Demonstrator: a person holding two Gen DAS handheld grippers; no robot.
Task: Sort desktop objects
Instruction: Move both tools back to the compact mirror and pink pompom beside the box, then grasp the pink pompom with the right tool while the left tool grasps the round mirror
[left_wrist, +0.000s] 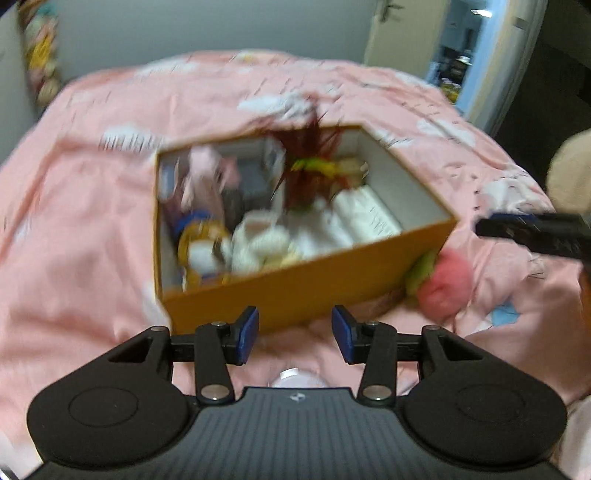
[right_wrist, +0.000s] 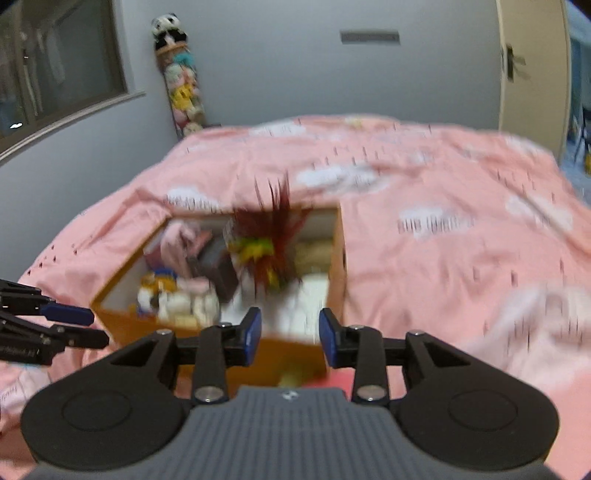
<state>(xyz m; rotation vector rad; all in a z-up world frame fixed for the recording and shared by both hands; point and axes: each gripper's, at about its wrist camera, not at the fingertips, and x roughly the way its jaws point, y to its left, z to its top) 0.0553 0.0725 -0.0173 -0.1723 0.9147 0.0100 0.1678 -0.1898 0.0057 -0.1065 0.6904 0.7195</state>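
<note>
On the pink bedspread (left_wrist: 92, 240): orange box (left_wrist: 295, 291), open-topped, collecting sorted toys. Pink plush (left_wrist: 445, 286) outside at its four-o'clock corner, unsorted. Left gripper (left_wrist: 295, 332) and right gripper (right_wrist: 290, 338): parted, empty.

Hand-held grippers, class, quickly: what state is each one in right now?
Left hand-held gripper: open, nothing between its pads.
Right hand-held gripper: open, nothing between its pads.
</note>
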